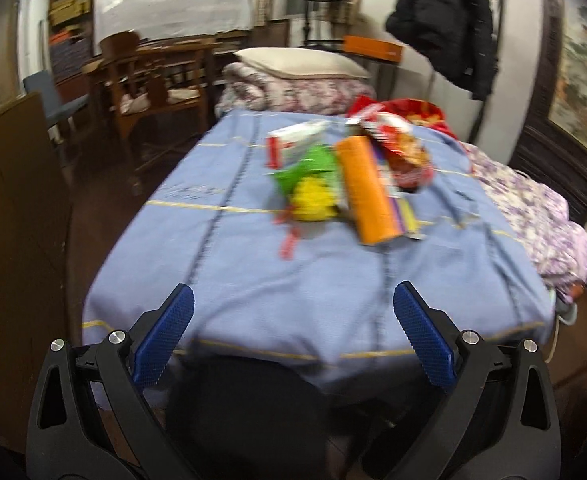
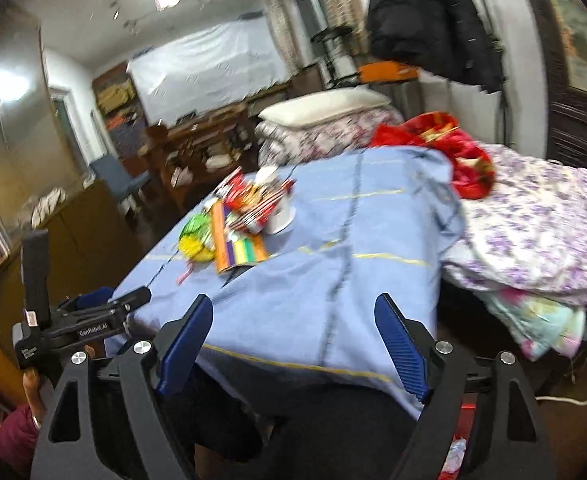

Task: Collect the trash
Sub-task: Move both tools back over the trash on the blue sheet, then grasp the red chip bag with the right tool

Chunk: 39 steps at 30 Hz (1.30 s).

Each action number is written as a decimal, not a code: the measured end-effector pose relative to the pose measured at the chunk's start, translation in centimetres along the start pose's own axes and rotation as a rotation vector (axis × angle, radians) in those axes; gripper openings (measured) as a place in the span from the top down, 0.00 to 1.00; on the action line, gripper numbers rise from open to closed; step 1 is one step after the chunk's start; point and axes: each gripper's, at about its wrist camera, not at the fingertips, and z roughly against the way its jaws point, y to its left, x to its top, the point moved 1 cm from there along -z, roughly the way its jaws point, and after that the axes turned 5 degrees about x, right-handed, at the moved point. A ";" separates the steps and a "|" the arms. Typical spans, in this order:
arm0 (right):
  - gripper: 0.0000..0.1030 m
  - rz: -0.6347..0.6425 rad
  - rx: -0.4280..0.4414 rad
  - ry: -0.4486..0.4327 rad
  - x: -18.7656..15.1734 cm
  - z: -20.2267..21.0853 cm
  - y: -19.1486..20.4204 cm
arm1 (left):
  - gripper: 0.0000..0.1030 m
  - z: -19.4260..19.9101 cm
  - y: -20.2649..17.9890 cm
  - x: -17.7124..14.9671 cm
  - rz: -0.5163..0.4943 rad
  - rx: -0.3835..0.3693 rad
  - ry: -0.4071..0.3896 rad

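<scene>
The left gripper (image 1: 293, 312) hangs with its blue-padded jaws spread wide and nothing between them, above the near edge of a bed covered by a blue bedspread (image 1: 253, 280). The right gripper (image 2: 293, 320) is released as well — jaws apart, no object in the gap — and it sits over the same near edge, with the left tool and the hand (image 2: 33, 384) holding it showing at the lower left of the right wrist view. Well beyond both grippers, near the middle of the bedspread, lies the trash in one loose heap: a long orange box (image 1: 367, 192) with coloured stripes along one side, a green wrapper (image 1: 313, 164) and a yellow wrapper (image 1: 313, 200) touching its left flank, a white and red carton (image 1: 293, 140) behind them, and a red snack bag (image 1: 405, 148) at the far right of the pile. A small red scrap (image 1: 289, 244) lies apart, nearer the grippers. In the right wrist view a white cup (image 2: 281, 212) stands just beside the heap. To the right — a red cloth (image 2: 453, 148) and a purple floral quilt (image 2: 533, 220); a cream pillow (image 1: 301, 62) rests at the far end. Both views are blurred.
</scene>
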 end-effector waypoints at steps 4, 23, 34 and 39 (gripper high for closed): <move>0.21 0.018 0.014 0.052 0.2 -3.9 1.9 | 0.07 -1.4 1.8 -0.1 0.026 0.030 0.001; 0.21 -0.074 0.059 0.079 2.8 -15.5 3.3 | 0.07 -4.2 5.0 -1.1 0.125 -0.051 0.040; 0.21 -0.165 0.061 0.024 6.2 -19.3 1.9 | 0.07 -4.6 4.4 -0.8 0.108 -0.018 0.050; 0.45 -0.196 0.110 0.017 7.0 -20.4 1.1 | 0.07 -4.7 4.4 -0.8 0.114 -0.006 0.051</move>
